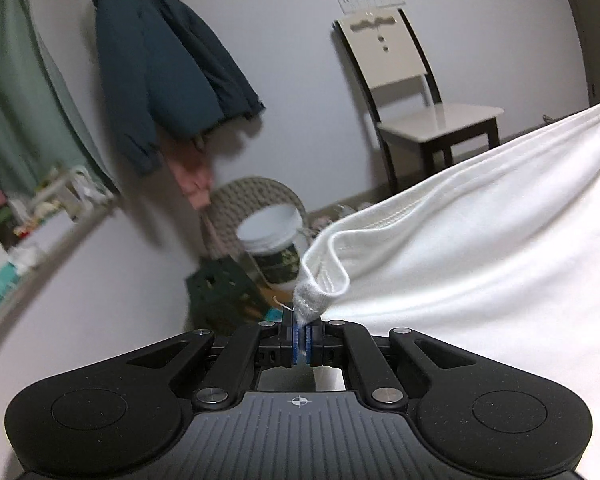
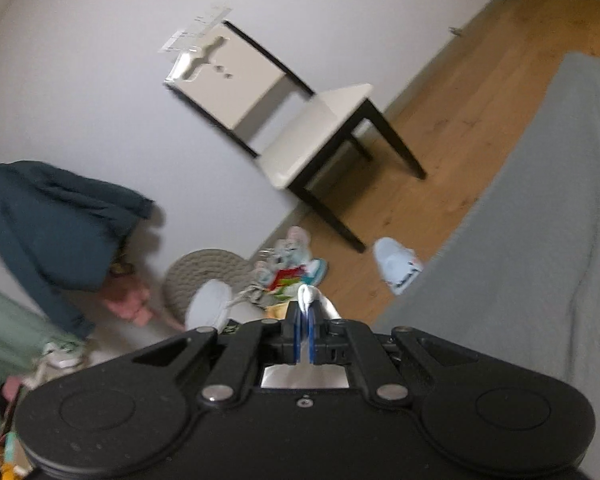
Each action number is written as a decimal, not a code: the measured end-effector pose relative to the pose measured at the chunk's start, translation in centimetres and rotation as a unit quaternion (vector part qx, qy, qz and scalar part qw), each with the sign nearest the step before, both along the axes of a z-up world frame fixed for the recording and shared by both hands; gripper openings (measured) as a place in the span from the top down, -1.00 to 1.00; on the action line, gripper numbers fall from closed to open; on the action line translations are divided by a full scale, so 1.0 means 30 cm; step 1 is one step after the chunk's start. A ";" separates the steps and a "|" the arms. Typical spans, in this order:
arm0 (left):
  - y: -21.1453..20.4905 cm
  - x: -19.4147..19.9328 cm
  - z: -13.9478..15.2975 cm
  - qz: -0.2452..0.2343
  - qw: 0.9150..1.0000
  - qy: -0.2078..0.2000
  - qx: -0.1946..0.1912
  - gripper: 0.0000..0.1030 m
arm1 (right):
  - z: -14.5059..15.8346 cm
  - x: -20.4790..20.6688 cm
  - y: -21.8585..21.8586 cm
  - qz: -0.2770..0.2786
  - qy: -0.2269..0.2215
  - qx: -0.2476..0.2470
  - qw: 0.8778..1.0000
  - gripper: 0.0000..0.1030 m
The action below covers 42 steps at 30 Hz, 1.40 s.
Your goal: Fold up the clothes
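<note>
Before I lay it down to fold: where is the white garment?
The white garment fills the left wrist view's right side, its corner pinched in the left gripper, with the chair behind.

Both cameras are sitting just behind their claws, looking forward along the fingers toward the same white wall. The left view is sitting roughly level; the right is rolling sideways. Both are sharing the chair (image 1: 416, 92) (image 2: 300, 128) and hanging jacket (image 1: 160, 76) (image 2: 56, 232).

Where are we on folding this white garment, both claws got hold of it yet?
Done: the left claw is shut on a hem corner of the white garment, and the right claw pinches white fabric too. In hand: the garment hangs lifted and stretched. Left: laying it on the grey surface; no fold shows yet.
</note>
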<state>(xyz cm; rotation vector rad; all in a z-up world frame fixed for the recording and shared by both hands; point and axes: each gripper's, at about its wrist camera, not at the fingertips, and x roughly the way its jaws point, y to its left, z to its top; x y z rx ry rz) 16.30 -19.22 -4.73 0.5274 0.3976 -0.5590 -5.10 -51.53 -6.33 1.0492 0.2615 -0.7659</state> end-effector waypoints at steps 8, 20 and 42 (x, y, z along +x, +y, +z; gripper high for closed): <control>-0.099 0.104 -0.186 0.032 0.998 0.057 0.006 0.93 | -0.204 0.102 -0.033 -0.006 0.067 0.012 0.998 0.92; -0.004 0.193 -0.233 0.125 0.982 0.100 -0.099 -0.15 | -0.239 0.018 -0.070 0.017 -0.020 -0.002 1.000 0.22; 0.942 -0.454 0.097 0.116 0.983 0.144 0.016 -0.86 | -0.183 -0.522 0.845 0.299 -0.196 -0.003 0.934 -0.69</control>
